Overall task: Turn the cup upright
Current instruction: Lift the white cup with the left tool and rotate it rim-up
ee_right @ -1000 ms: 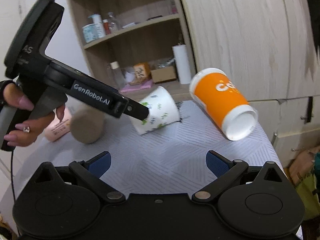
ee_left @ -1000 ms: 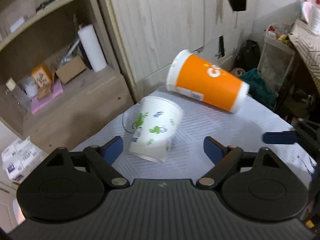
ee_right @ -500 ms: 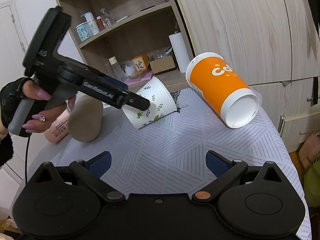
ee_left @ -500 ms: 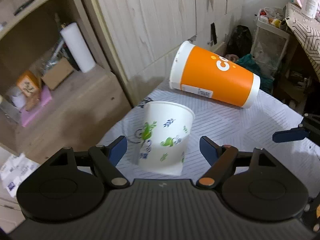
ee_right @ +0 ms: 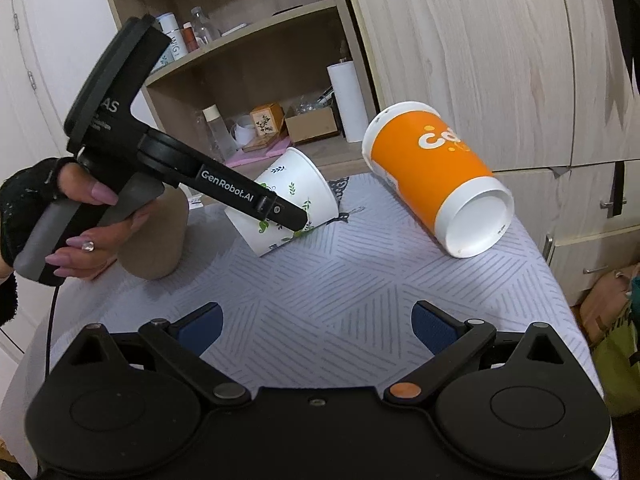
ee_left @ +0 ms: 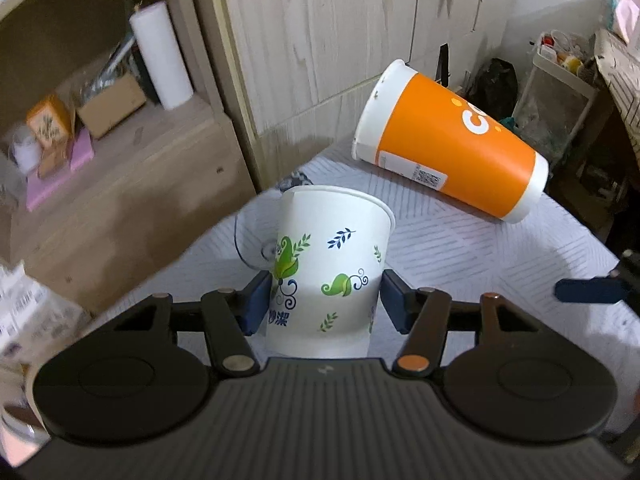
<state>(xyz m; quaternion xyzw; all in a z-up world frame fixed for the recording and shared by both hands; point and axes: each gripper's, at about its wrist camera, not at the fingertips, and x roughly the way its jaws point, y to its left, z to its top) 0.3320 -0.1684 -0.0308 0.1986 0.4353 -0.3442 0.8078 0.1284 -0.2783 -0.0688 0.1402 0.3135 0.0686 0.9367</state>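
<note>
A white paper cup with green leaf prints is between the blue pads of my left gripper, which is shut on its lower body. In the right wrist view the cup is tilted, mouth up and to the right, base near the cloth, with the left gripper on it. A large orange and white cup lies on its side behind it; it also shows in the right wrist view, mouth toward me. My right gripper is open and empty above the cloth's near part.
The table has a white cloth with grey stripes. A tan cylinder lies at its left by the hand. A wooden shelf unit with a paper roll and boxes stands behind, beside cupboard doors.
My left gripper moved in around the white cup and shut on it. The cup has turned from lying on its side to tilted mouth-up. The right gripper stayed open and almost still.
</note>
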